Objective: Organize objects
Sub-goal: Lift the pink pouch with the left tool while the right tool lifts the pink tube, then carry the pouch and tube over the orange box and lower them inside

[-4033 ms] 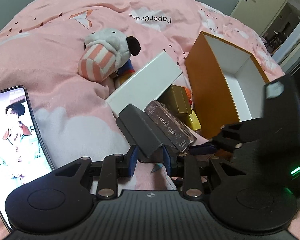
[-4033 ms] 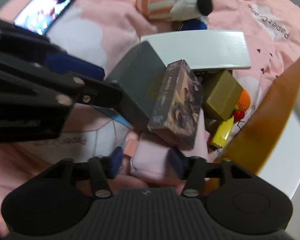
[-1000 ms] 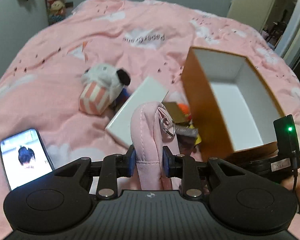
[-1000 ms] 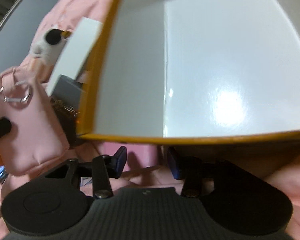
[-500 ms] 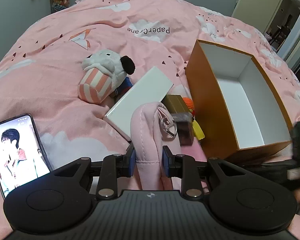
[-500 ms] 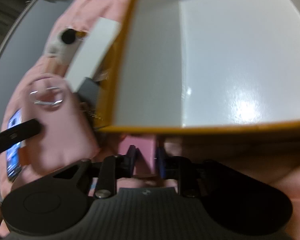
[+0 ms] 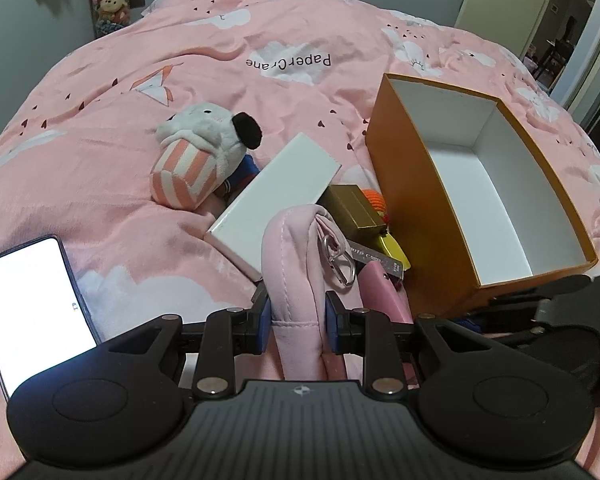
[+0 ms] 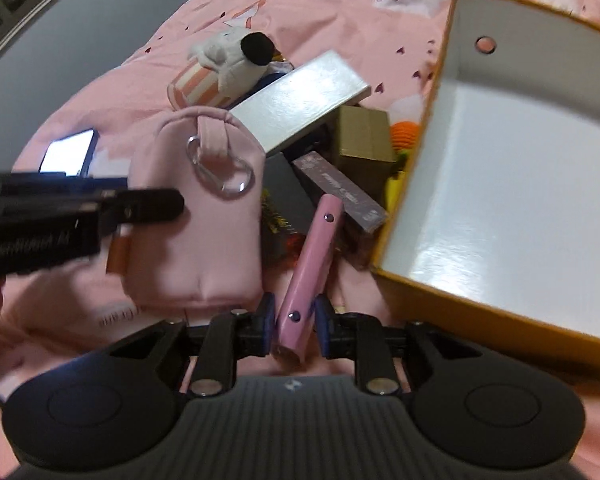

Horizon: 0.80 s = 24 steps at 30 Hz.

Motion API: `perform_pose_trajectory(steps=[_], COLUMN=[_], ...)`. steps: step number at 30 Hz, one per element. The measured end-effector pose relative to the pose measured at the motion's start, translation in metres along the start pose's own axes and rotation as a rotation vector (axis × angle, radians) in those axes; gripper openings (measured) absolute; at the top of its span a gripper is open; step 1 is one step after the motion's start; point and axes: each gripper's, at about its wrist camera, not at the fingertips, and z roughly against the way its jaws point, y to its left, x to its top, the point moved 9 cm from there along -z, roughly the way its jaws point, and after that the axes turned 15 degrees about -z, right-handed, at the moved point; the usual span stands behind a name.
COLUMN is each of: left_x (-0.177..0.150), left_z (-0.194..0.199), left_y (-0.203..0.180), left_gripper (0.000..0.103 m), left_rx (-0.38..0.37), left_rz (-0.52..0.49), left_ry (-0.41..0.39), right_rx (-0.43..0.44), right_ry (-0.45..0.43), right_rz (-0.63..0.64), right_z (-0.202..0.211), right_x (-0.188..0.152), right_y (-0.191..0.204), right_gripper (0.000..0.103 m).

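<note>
Pink bedding printed with clouds and the words "PaperCrane" covers the bed (image 7: pixel 260 92), which carries everything, with a grey wall and a half-open door behind. Close to me, the left gripper (image 7: pixel 296 320) has its jaws clamped on a soft pink pouch (image 7: pixel 296 264), held up on edge with a metal carabiner (image 7: pixel 338 260) hanging from its loop. The right gripper (image 8: pixel 291 320) has its jaws closed on a pink pen-like stick (image 8: pixel 310 268), which slants up toward the heap.

An orange box (image 7: pixel 404 184) with a white inside stands open on the right side of the bed; nothing lies in it that I can see, and its near rim sits just beside the right gripper. Between the box and the pouch is a tight pile: a white flat box (image 7: pixel 276 192) propped on the others, a gold carton (image 7: pixel 352 208), a dark card box (image 8: pixel 340 192), a yellow item (image 7: pixel 392 250) and a bit of orange knit (image 7: pixel 374 200), the last two mostly hidden so I cannot say what they are. A plush toy (image 7: pixel 204 152) with a striped body lies just beyond the white box, touching it or nearly so. A phone (image 7: pixel 32 304) with a lit screen lies well apart at the left, cut off by the frame edge. Bare bedding lies open beyond the toy and around the phone; the gap between pile and orange box is narrow
</note>
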Motion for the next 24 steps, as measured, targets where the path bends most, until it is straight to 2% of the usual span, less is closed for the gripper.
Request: perform_pose_trajectory(steps=[2, 6, 11, 15, 21, 24], left_x=[-0.001, -0.001, 0.0, 0.004, 0.029, 0.049], left_z=[-0.001, -0.003, -0.001, 0.009, 0.035, 0.051], left_y=[0.002, 0.004, 0.001, -0.002, -0.008, -0.008], left_gripper=[0.03, 0.031, 0.031, 0.03, 0.03, 0.03], left_rx=[-0.001, 0.0, -0.004, -0.034, -0.093, -0.11], left_rz=[0.005, 0.012, 0.009, 0.02, 0.022, 0.002], left_ry=[0.0, -0.003, -0.015, -0.05, -0.137, -0.186], right_rx=[-0.038, -0.081, -0.091, -0.07, -0.048, 0.006], right_ry=[0.003, 0.007, -0.013, -0.082, -0.245, -0.314], right_rz=[0.02, 0.06, 0.07, 0.092, 0.08, 0.03], right_z=[-0.016, -0.013, -0.009, 0.021, 0.082, 0.115], right_x=[0.01, 0.009, 0.008, 0.011, 0.027, 0.04], right_y=[0.014, 0.021, 0.02, 0.022, 0.023, 0.018], right_gripper=[0.026, 0.027, 0.025, 0.019, 0.018, 0.018])
